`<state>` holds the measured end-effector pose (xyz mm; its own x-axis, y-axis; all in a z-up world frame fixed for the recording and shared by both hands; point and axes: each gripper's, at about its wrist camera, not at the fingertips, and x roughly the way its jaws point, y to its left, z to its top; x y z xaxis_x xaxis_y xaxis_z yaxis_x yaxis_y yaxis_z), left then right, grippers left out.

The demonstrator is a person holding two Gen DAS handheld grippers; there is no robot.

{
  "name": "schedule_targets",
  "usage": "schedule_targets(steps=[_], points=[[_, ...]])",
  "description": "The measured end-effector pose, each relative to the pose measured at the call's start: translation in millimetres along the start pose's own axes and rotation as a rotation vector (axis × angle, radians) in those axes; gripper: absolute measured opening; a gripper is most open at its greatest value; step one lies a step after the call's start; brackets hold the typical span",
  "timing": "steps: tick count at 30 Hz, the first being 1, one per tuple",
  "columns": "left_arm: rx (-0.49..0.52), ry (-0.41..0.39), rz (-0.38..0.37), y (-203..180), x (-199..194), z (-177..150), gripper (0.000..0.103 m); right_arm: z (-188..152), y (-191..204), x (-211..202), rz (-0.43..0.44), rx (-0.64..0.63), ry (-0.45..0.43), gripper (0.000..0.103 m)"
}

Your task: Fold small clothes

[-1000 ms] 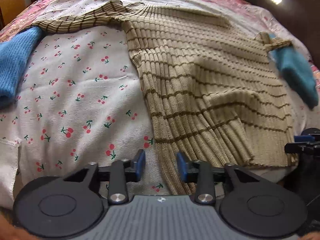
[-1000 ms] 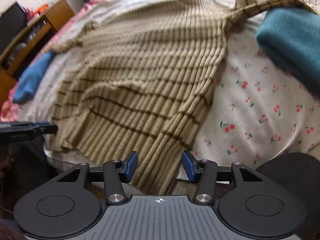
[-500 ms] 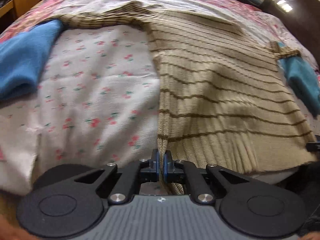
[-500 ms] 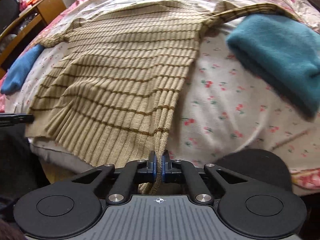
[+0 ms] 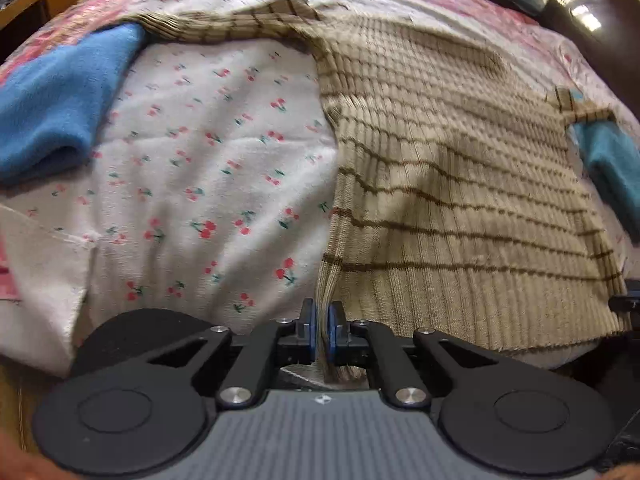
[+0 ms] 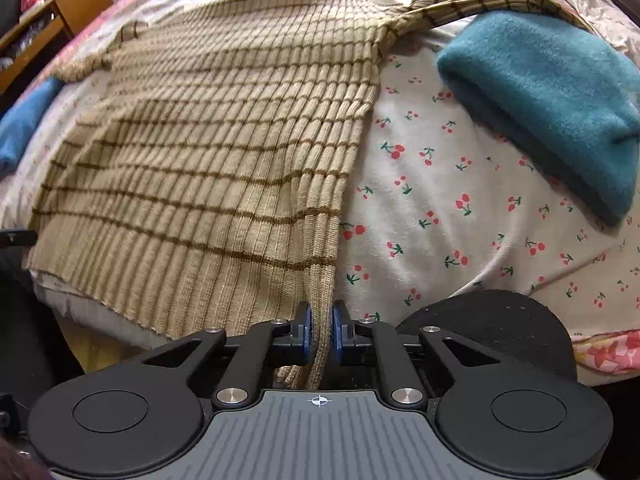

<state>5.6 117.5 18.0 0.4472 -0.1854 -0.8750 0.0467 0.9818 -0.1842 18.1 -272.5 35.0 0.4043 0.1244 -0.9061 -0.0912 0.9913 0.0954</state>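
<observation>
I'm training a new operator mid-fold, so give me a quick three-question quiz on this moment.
1. True or false: the left gripper is clamped on a bottom corner of the striped sweater.
2. What is between the pads of the right gripper? A) the teal folded cloth B) the sweater's hem corner C) nothing
3. What print is on the bedsheet?

Key: 1 true. 2 B; its jaws are easing open slightly with the knit between them. 3 small red cherries with green stems on white.

hand-held gripper point(image 5: 322, 330) | black linkage arms | blue pads point(image 5: 308, 330) (silver screws)
</observation>
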Motion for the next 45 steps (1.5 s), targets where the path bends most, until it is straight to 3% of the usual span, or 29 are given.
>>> schedule_targets(steps=[8,11,18,22,26,28,29,33,38,39,41,45], points=[[0.117,-0.128,0.058,-21.4,-40.2,28.9,0.013,6.2,-2.2,-39.2,-0.019,-0.013,-0.158,0.019],[0.174,-0.169,0.012,-43.8,-35.7,53.8,0.014,23.2,2.8,-39.9,0.024,-0.014,-0.208,0.02],[0.252,-0.187,-0.083,-94.3,17.3,119.2,0.014,94.8,25.2,-11.8,0.083,-0.085,-0.253,0.02],[0.24,-0.161,-0.091,-102.3,53.4,134.1,0.014,136.7,29.5,16.9,0.111,-0.091,-0.225,0.021],[0.286,-0.028,-0.086,-101.2,94.3,122.6,0.014,134.5,37.5,58.0,0.163,-0.107,-0.095,0.021],[0.318,-0.017,-0.099,-100.1,98.8,122.3,0.014,128.0,38.3,77.3,0.14,-0.129,-0.032,0.019],[0.33,-0.019,-0.114,-100.2,96.5,127.0,0.014,128.1,37.1,77.7,0.15,-0.14,-0.042,0.019],[0.308,-0.103,-0.185,-95.0,82.9,170.9,0.014,161.2,30.3,63.9,0.159,-0.151,-0.109,0.019],[0.31,-0.236,-0.187,-89.3,88.8,251.8,0.023,246.6,21.5,71.9,0.131,-0.165,-0.229,0.021],[0.313,-0.243,-0.194,-88.0,93.7,268.5,0.024,264.7,20.0,79.4,0.135,-0.167,-0.233,0.022],[0.323,-0.226,-0.229,-87.4,106.4,299.4,0.029,300.3,19.2,95.7,0.156,-0.2,-0.233,0.037],[0.355,-0.209,-0.251,-90.7,133.5,341.2,0.036,343.5,19.2,127.8,0.158,-0.244,-0.216,0.038]])
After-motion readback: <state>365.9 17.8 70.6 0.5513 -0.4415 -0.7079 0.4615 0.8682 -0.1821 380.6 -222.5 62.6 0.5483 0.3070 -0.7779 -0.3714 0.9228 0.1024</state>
